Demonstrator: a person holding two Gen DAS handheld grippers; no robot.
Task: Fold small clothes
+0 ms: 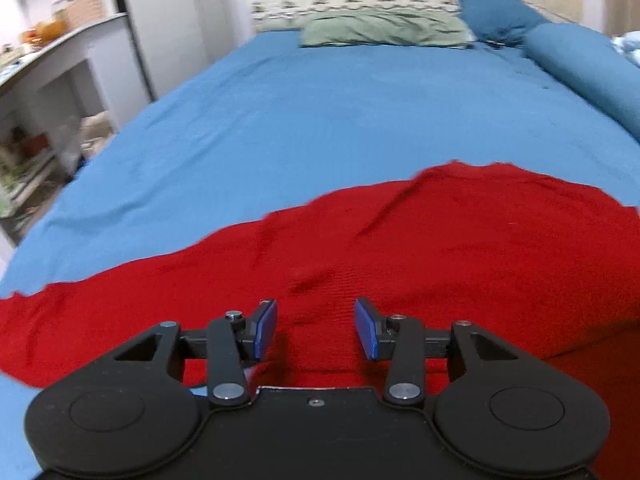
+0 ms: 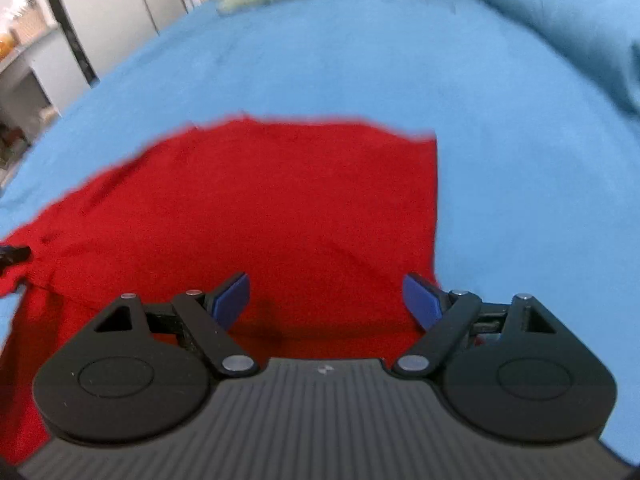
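Note:
A red garment (image 1: 400, 248) lies spread flat on the blue bedsheet (image 1: 320, 112), near the bed's front edge. My left gripper (image 1: 316, 326) is open and empty, its blue pads (image 1: 266, 330) just above the garment's near part. In the right wrist view the same red garment (image 2: 280, 208) fills the middle, with its straight right edge against the blue bedsheet (image 2: 520, 184). My right gripper (image 2: 326, 302) is wide open and empty, hovering over the garment's near right corner. The left gripper's tip (image 2: 14, 256) shows at the left edge of the right wrist view.
A green pillow (image 1: 384, 30) and dark blue pillow (image 1: 496, 12) lie at the headboard. A blue bolster (image 1: 592, 68) runs along the bed's right side. A white counter with shelves (image 1: 52, 92) stands left of the bed.

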